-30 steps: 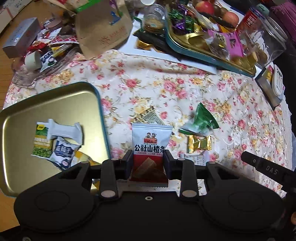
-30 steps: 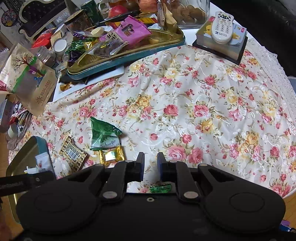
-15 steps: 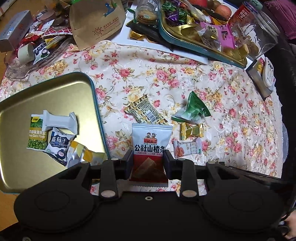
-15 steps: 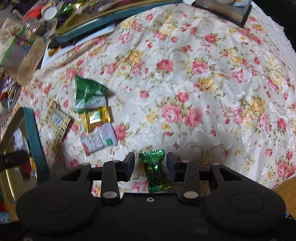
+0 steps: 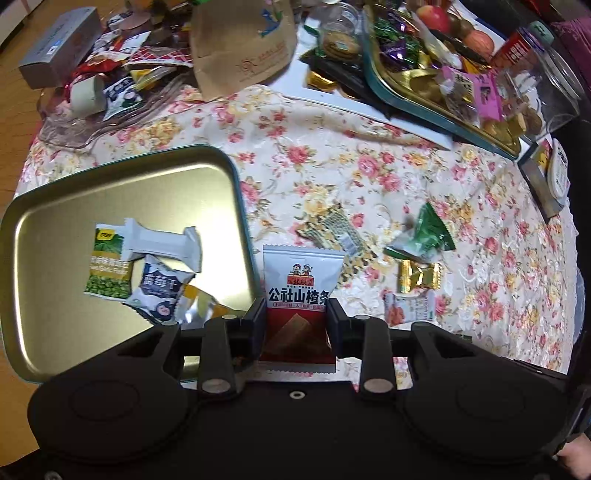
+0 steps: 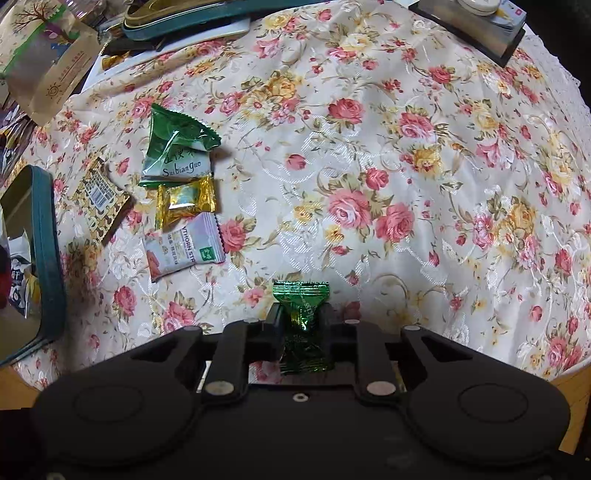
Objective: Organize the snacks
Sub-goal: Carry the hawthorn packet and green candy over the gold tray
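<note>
My left gripper [image 5: 296,317] is shut on a white and red hawthorn snack packet [image 5: 300,291], held above the floral cloth just right of the gold tin tray [image 5: 44,206]. The tray holds a green pea packet [image 5: 107,269], a white bar [image 5: 162,242] and a blue and white packet [image 5: 160,291]. My right gripper [image 6: 301,319] is shut on a green foil candy [image 6: 301,299], low over the cloth. Loose on the cloth lie a green Suibianguo packet [image 6: 177,147], a gold candy [image 6: 186,201], a pale hawthorn strip packet [image 6: 183,251] and a patterned gold packet [image 6: 99,199].
A second teal tray [image 5: 443,92] heaped with sweets sits at the back, with a brown paper bag [image 5: 243,40], a glass jar [image 5: 543,92] and a clear dish of wrappers [image 5: 110,92]. A dark box [image 6: 476,26] stands at the far right. The table edge is close in the right wrist view.
My right gripper dropped toward the cloth, opened around the green foil candy and closed on it. My left gripper, still holding its packet, shifted slightly relative to the tin tray.
</note>
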Demonstrator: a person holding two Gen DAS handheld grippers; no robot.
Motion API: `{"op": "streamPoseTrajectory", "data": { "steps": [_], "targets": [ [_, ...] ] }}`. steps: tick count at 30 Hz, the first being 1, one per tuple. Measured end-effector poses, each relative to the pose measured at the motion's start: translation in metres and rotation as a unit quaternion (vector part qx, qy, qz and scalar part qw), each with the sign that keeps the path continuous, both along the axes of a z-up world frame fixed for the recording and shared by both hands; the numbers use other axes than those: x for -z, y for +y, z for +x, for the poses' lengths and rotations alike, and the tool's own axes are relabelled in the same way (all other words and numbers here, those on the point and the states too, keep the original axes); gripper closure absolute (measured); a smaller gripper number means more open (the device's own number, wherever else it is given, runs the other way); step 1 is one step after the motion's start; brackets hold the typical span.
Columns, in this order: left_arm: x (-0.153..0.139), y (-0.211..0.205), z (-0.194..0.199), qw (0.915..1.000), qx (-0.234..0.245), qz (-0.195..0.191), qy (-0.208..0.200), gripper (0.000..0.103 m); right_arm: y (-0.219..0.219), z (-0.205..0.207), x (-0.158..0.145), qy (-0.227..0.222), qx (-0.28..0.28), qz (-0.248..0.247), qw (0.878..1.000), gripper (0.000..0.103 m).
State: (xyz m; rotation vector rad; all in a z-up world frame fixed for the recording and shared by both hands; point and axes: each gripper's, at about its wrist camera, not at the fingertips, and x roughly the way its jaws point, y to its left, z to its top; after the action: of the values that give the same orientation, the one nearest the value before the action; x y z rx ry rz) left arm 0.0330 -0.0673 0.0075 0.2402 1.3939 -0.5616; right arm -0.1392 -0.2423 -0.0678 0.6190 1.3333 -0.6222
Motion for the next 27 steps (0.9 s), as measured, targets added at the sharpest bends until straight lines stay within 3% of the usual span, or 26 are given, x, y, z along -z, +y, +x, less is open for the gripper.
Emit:
{"op": "streamPoseTrajectory", "data": {
  "steps": [5,11,20,27],
  "targets": [
    [-0.005,0.018,0.015,0.9996,-0.026,0.002,-0.008,0.061,0.002,0.008,-0.008,-0.018,0.004,0.006,1.000,0.083],
    [-0.012,0.041,0.033,0.9969,-0.068,0.020,-0.036,0.061,0.010,0.035,-0.040,-0.090,0.021,0.044,0.995,0.083],
    [-0.013,0.077,0.056,0.9899,-0.129,0.035,-0.047,0.061,0.059,0.096,-0.084,-0.179,-0.027,0.070,0.981,0.083],
    [-0.014,0.095,0.064,0.9851,-0.155,0.048,-0.056,0.060,0.106,0.134,-0.101,-0.216,-0.073,0.087,0.970,0.083]
  ]
}}
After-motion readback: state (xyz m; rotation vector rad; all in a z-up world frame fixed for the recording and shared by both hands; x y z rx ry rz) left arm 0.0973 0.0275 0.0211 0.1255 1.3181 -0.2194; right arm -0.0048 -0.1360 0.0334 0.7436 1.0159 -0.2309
